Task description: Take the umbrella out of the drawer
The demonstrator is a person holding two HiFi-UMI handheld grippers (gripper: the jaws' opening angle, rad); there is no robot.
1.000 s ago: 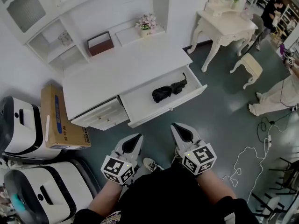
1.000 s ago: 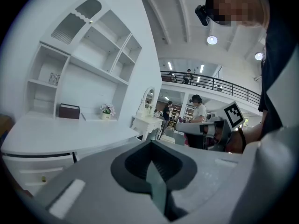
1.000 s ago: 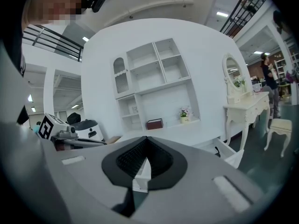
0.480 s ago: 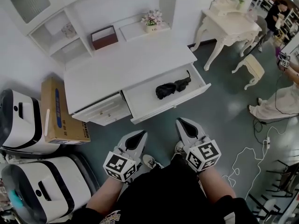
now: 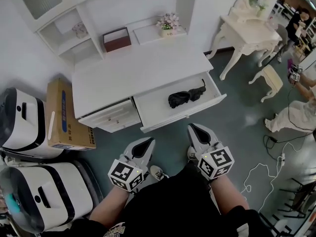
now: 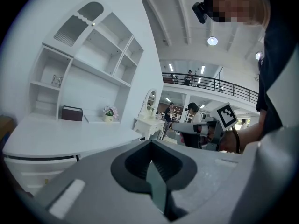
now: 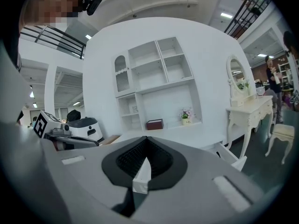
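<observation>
A black folded umbrella lies in the open right-hand drawer of the white desk. Both grippers hang in front of the desk, above the floor and short of the drawer's front. My left gripper is shut and empty, below the closed left drawer. My right gripper is shut and empty, just below the open drawer's front panel. In the left gripper view the shut jaws point along the desk top. The right gripper view shows its own shut jaws aimed at the desk and its shelves.
A cardboard box and two white machines stand left of the desk. A brown box and a flower pot sit at the desk's back. A white dressing table, a stool, floor cables and a person are at the right.
The head view has shifted, so the desk and drawer sit slightly lower and further right in the picture. Both grippers stay shut, in about the same place.
</observation>
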